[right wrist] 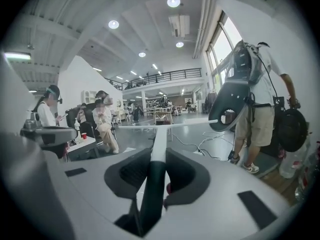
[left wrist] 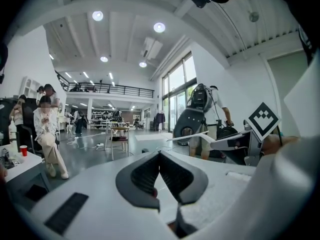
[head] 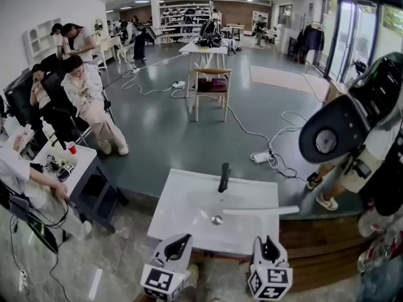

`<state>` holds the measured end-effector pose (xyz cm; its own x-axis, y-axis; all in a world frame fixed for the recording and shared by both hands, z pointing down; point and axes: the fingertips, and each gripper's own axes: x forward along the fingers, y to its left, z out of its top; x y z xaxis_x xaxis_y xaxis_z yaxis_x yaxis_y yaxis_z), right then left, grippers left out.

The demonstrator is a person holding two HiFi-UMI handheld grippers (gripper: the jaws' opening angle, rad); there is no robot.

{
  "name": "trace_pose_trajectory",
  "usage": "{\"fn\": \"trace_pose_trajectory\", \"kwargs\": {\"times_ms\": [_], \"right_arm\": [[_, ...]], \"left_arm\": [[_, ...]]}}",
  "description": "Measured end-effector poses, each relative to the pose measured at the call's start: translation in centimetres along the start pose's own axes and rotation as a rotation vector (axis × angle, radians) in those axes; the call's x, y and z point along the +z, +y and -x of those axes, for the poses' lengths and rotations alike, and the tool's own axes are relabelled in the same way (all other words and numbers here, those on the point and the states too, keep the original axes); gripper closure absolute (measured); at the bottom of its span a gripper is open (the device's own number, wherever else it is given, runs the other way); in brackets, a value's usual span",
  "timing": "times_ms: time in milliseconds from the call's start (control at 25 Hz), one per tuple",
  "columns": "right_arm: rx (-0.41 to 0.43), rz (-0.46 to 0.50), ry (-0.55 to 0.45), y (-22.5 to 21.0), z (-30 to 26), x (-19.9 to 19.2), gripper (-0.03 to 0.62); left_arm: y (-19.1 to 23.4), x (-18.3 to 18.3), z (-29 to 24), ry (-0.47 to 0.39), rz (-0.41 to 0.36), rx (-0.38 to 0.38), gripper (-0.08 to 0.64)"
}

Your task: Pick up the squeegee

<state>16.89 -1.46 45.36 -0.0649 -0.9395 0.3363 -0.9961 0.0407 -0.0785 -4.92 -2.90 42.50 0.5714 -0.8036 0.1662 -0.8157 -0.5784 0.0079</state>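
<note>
The squeegee (head: 261, 211) has a long white blade on a white neck and a dark handle. In the head view its blade hangs level over the right part of the white sink (head: 182, 197). My right gripper (head: 269, 244) is shut on the dark handle, and the right gripper view shows the handle running between the pads out to the squeegee's blade (right wrist: 170, 124). My left gripper (head: 177, 245) is to its left at the sink's near edge, shut with nothing in it; its fingertips (left wrist: 159, 156) meet. In the left gripper view the squeegee (left wrist: 192, 136) shows at the right.
A black faucet (head: 224, 177) stands at the sink's far rim. A person carrying dark rounded equipment (head: 343, 131) stands close on the right. A small table (head: 66, 162) with a red cup and seated people are at the left. Cables and a wooden chair (head: 211, 87) lie beyond.
</note>
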Motion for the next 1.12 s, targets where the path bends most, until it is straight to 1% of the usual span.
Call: {"fn": "trace_pose_trajectory", "kwargs": {"times_ms": [80, 160, 240, 320, 520, 760, 1120], "right_arm": [[0.003, 0.000, -0.032, -0.2, 1.6, 0.1, 0.503], [0.003, 0.002, -0.041, -0.3, 3.1, -0.4, 0.503], [-0.003, 0.022, -0.011, -0.4, 5.1, -1.1, 0.503], [-0.010, 0.033, -0.001, -0.5, 7.0, -1.4, 0.504], [-0.007, 0.048, -0.064, -0.4, 9.9, -0.9, 0.503], [0.002, 0.066, -0.111, -0.5, 12.2, -0.6, 0.503], [0.003, 0.063, -0.129, -0.3, 12.4, -0.4, 0.503]], "left_arm": [[-0.9, 0.3, 0.8, -0.011, -0.006, 0.000, 0.558], [-1.7, 0.6, 1.8, -0.006, 0.005, 0.000, 0.558], [-2.6, 0.7, 3.2, 0.021, 0.024, 0.000, 0.557], [-3.4, 1.1, 4.4, 0.023, 0.029, 0.001, 0.557], [-4.8, 1.3, 6.4, 0.009, 0.020, 0.005, 0.558], [-6.5, 1.5, 8.1, 0.009, 0.018, 0.003, 0.558], [-6.7, 1.5, 8.6, 0.009, 0.010, 0.007, 0.557]]}}
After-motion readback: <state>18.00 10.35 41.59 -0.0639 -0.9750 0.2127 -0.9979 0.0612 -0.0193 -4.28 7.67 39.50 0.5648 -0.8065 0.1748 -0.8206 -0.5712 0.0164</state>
